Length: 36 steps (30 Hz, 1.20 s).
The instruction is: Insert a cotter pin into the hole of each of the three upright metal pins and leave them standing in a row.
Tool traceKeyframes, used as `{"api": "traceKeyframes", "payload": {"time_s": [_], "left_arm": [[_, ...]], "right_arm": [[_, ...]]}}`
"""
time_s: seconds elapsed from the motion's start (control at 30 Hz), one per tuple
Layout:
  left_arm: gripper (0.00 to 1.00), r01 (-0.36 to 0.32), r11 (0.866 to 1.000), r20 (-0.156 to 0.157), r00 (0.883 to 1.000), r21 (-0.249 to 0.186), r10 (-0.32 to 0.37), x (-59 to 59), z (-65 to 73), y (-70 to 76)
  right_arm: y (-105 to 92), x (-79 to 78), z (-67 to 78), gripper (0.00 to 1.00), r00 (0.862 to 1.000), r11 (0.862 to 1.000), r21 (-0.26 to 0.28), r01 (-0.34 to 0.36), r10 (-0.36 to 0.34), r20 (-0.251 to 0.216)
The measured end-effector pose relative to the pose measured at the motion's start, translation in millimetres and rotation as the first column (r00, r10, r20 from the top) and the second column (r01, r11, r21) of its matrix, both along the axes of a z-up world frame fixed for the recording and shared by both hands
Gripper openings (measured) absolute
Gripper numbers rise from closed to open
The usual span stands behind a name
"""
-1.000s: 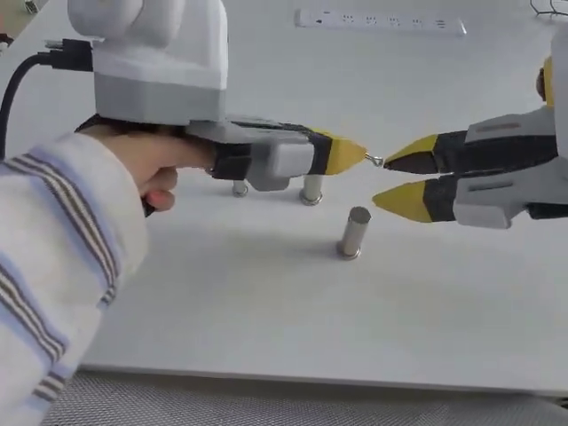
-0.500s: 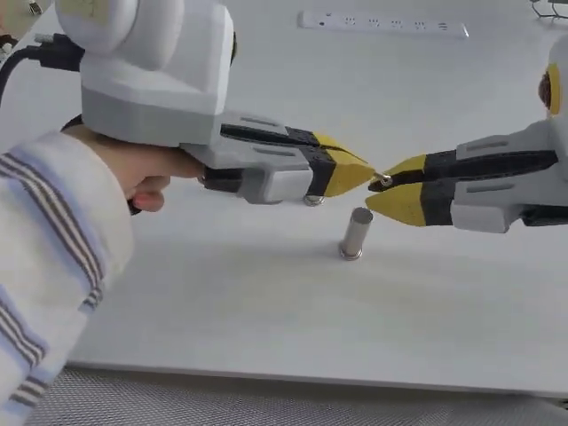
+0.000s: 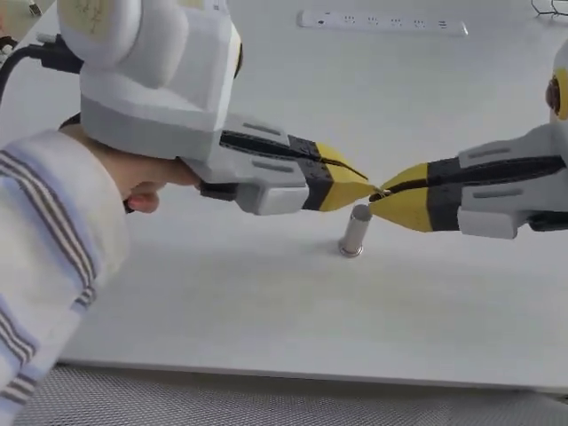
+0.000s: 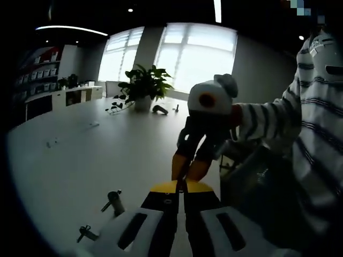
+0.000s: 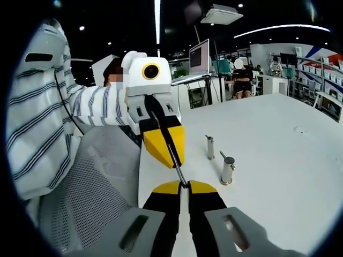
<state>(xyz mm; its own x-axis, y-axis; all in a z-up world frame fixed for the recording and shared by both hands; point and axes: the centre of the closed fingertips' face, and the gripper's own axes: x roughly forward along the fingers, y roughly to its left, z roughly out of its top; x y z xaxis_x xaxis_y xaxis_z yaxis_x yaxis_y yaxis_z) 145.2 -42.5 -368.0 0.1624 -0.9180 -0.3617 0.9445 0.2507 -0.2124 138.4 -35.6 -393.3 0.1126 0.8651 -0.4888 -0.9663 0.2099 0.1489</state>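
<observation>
My left gripper [image 3: 362, 185] comes in from the left and my right gripper [image 3: 383, 197] from the right; their yellow tips meet nose to nose above the white table [image 3: 266, 293]. A thin cotter pin [image 5: 177, 165] spans the two sets of tips, and both grippers are shut on it. Just below them one upright metal pin [image 3: 354, 232] stands alone. In the right gripper view, two metal pins [image 5: 210, 147] [image 5: 228, 170] stand to the right; the nearer one has a cotter pin sticking out near its top. The left gripper view shows two pins [image 4: 113, 201] [image 4: 86, 232] at lower left.
A white power strip [image 3: 382, 21] lies at the far side of the table. The table's front edge [image 3: 293, 377] runs just below the work, with grey mesh beyond it. A striped sleeve [image 3: 44, 257] fills the lower left.
The right gripper, open a second ago, has shut on the free end of the cotter pin held by the left gripper. Both grippers have dropped slightly toward the single metal pin.
</observation>
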Motion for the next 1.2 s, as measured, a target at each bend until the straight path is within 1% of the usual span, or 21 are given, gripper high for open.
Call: {"api": "traceKeyframes", "payload": {"time_s": [0.07,0.13,0.17,0.2,0.33,0.4,0.47,0.5,0.57,0.6,0.63,0.67,0.7,0.77,0.83,0.93,0.97,1.0,1.03,1.13,1.2], "left_arm": [[0.0,0.019,1.0,0.016,1.0,0.022,-0.019,-2.8,-3.3,-0.7],[0.0,0.051,0.998,0.043,0.998,0.049,-0.053,-6.8,-6.2,-1.3],[0.0,0.067,0.996,0.062,0.996,0.059,-0.071,-6.9,-8.2,-1.1],[0.0,0.074,0.995,0.068,0.995,0.065,-0.078,-7.5,-9.1,-1.3],[0.0,0.089,0.993,0.066,0.993,0.082,-0.094,-9.3,-12.3,-1.0],[0.0,0.095,0.992,0.054,0.994,0.081,-0.099,-12.2,-13.3,-4.5],[0.0,0.098,0.991,0.064,0.993,0.087,-0.103,-13.3,-14.7,-7.1],[0.0,0.103,0.99,0.069,0.992,0.098,-0.11,-14.0,-16.6,-7.6],[0.0,0.11,0.986,0.091,0.988,0.128,-0.123,-13.6,-21.6,-7.2],[0.0,0.113,0.985,0.095,0.988,0.134,-0.126,-13.9,-23.1,-7.8],[0.0,0.113,0.984,0.09,0.988,0.134,-0.126,-14.9,-23.3,-8.2],[0.0,0.108,0.986,0.075,0.99,0.129,-0.118,-15.3,-22.9,-8.8],[0.0,0.104,0.986,0.076,0.991,0.127,-0.114,-15.5,-22.4,-9.5],[0.01,0.096,0.987,0.089,0.99,0.13,-0.108,-14.2,-21.9,-10.3],[0.02,0.084,0.987,0.09,0.991,0.137,-0.097,-10.2,-24.0,-8.8],[0.03,0.061,0.986,0.096,0.992,0.154,-0.077,-4.9,-28.2,-6.8],[0.06,0.045,0.986,0.105,0.992,0.163,-0.063,-1.6,-30.2,-5.6],[0.09,0.038,0.985,0.107,0.993,0.17,-0.057,0.2,-31.6,-4.9],[0.11,0.031,0.983,0.102,0.994,0.183,-0.05,1.9,-33.9,-3.5],[0.16,0.026,0.982,0.118,0.992,0.187,-0.049,4.9,-34.8,-3.1],[0.2,0.027,0.982,0.113,0.992,0.186,-0.049,6.5,-36.0,-3.9]], "right_arm": [[-0.1,-3.7,-0.9,0.0,1.0,1.0,-0.01,-0.011,0.011,0.002],[-0.7,-8.5,-1.7,0.0,1.0,0.999,-0.021,-0.03,0.03,0.002],[-1.0,-11.1,-2.0,0.0,0.999,0.999,-0.025,-0.039,0.039,0.006],[-1.0,-12.5,-1.7,0.0,0.999,0.999,-0.028,-0.045,0.045,0.011],[-2.9,-14.2,-0.7,0.0,0.997,0.997,-0.031,-0.066,0.067,0.039],[-4.4,-14.3,-1.0,0.0,0.996,0.996,-0.037,-0.077,0.079,0.044],[-5.6,-12.5,-1.5,0.0,0.994,0.995,-0.047,-0.086,0.089,0.064],[-5.7,-12.4,-1.4,0.0,0.993,0.995,-0.049,-0.089,0.092,0.067],[-5.5,-12.5,-0.7,0.0,0.992,0.994,-0.054,-0.096,0.1,0.081],[-5.8,-11.8,-0.8,0.0,0.991,0.994,-0.054,-0.098,0.102,0.081],[-6.1,-11.4,-0.6,0.0,0.992,0.994,-0.05,-0.099,0.102,0.076],[-6.4,-11.1,-1.1,0.0,0.993,0.994,-0.051,-0.094,0.098,0.071],[-7.2,-10.6,-1.7,0.0,0.993,0.994,-0.052,-0.092,0.096,0.074],[-8.9,-10.7,-2.3,0.0,0.992,0.994,-0.054,-0.092,0.096,0.079],[-12.2,-8.2,-3.5,0.0,0.991,0.994,-0.067,-0.082,0.088,0.097],[-20.3,-0.7,-7.9,0.0,0.993,0.996,-0.08,-0.049,0.056,0.099],[-22.8,0.9,-9.1,0.0,0.994,0.996,-0.082,-0.04,0.048,0.098],[-25.3,2.6,-10.3,0.0,0.994,0.996,-0.084,-0.031,0.04,0.1],[-29.2,4.9,-11.8,0.0,0.995,0.996,-0.087,-0.017,0.025,0.1],[-38.0,8.8,-16.3,0.0,0.995,0.995,-0.099,0.009,0.002,0.102],[-44.1,10.8,-20.9,0.0,0.995,0.993,-0.112,0.023,-0.012,0.103]]}}
